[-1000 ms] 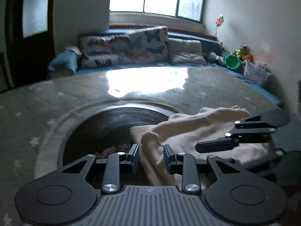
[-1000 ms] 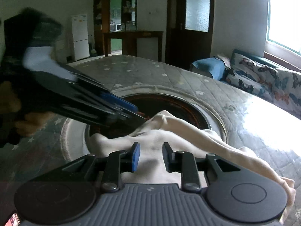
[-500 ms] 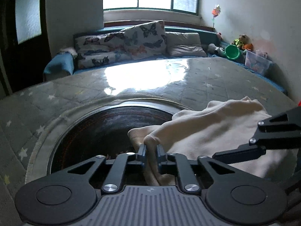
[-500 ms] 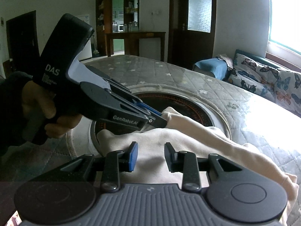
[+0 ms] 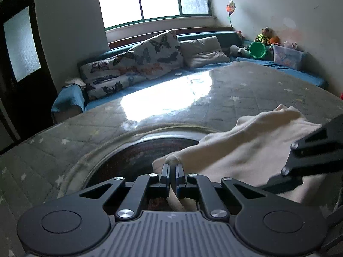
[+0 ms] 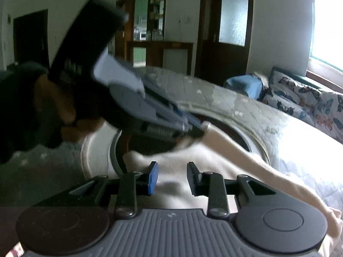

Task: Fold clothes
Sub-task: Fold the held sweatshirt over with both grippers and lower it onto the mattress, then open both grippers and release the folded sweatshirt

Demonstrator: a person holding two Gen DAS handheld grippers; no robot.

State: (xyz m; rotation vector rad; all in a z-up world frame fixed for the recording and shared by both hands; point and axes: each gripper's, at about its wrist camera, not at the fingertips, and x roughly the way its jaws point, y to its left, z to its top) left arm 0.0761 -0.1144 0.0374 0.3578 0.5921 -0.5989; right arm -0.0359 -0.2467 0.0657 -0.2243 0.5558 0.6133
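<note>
The cream garment (image 5: 246, 152) lies on the quilted worktop (image 5: 235, 98), with one end over the dark round recess (image 5: 137, 158) in its middle. The left tongs (image 5: 170, 174) are pressed together on a raised fold at the garment's edge, above the recess. The right tongs (image 6: 172, 177) stand apart over the flat part of the garment, and I cannot tell if they touch the cloth. Against the far wall a clear plastic box (image 5: 287, 55) holds colourful things, too small to name. Beside it a green bucket (image 5: 257, 50) lies on its side, near some soft toys (image 5: 267, 36).
</note>
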